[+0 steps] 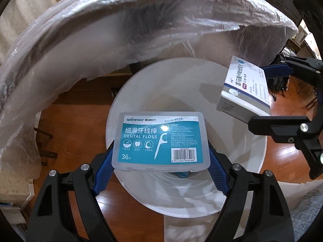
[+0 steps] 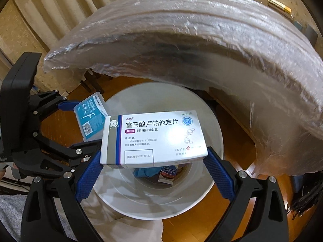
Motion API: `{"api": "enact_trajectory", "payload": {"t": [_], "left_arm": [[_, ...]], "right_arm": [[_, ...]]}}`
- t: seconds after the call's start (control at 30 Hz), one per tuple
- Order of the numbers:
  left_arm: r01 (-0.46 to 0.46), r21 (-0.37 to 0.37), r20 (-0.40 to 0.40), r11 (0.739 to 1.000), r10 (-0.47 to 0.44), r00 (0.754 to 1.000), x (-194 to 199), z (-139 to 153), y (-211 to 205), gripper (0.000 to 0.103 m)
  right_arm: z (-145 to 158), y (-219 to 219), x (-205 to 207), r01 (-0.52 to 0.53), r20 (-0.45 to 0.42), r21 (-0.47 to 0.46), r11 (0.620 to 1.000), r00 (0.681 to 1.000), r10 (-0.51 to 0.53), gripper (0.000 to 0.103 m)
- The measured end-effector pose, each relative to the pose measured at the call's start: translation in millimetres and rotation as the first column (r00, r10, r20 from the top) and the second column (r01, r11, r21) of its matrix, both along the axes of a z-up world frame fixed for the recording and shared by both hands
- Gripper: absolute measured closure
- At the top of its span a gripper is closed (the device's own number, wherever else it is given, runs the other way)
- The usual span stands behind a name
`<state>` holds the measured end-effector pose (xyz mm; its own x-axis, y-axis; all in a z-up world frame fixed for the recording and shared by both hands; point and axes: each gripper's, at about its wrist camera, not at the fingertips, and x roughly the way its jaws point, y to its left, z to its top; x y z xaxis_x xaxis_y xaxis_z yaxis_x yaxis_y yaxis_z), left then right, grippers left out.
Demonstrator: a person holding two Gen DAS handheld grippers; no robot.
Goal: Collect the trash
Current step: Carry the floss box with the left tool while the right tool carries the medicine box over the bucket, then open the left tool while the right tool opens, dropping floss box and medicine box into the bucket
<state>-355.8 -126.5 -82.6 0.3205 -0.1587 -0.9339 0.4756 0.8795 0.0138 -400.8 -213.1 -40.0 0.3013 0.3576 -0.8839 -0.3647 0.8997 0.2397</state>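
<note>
Collection near its end: left gripper (image 1: 160, 161) clamped on dental floss box (image 1: 160, 139), right gripper (image 2: 153, 161) clamped on tablet carton (image 2: 153, 139), both held above white bin (image 2: 214, 183) that already holds wrappers; release outstanding.

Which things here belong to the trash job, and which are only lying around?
Job: dental floss box in left gripper; medicine box in right gripper; white bin, trash already inside.
Not job: plastic-wrapped round table edge; wooden floor.
</note>
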Motion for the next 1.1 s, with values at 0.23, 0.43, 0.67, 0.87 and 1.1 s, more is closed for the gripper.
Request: {"api": "enact_trajectory", "payload": {"t": [0.23, 0.43, 0.67, 0.87, 1.1], "left_arm": [[0.014, 0.018, -0.019, 1.000, -0.013, 1.000, 4.5, -10.6, -6.6, 0.021], [0.016, 0.022, -0.042, 1.000, -0.015, 0.999, 8.3, -22.1, -3.9, 0.021], [0.024, -0.037, -0.065, 0.999, -0.027, 0.998, 10.9, -24.1, 0.2, 0.021], [0.035, -0.028, -0.039, 0.999, -0.036, 0.999, 6.9, -19.3, 1.7, 0.020], [0.014, -0.047, -0.048, 0.999, -0.016, 0.999, 7.8, -15.2, 5.1, 0.020]], "right_arm": [[-19.7, 2.6, 5.7, 0.020, -0.038, -0.004, 1.000, 0.999, -0.020, 0.008], [-30.9, 4.1, 7.5, 0.029, -0.053, -0.013, 0.999, 0.998, -0.030, 0.008], [-38.6, 2.6, 11.5, 0.048, -0.065, -0.008, 0.999, 0.997, -0.048, 0.008], [-37.3, 0.1, 14.4, 0.074, -0.089, 0.028, 0.997, 0.993, -0.071, 0.007], [-31.8, -3.5, 11.3, 0.089, -0.075, 0.023, 0.996, 0.993, -0.087, 0.007]]}}
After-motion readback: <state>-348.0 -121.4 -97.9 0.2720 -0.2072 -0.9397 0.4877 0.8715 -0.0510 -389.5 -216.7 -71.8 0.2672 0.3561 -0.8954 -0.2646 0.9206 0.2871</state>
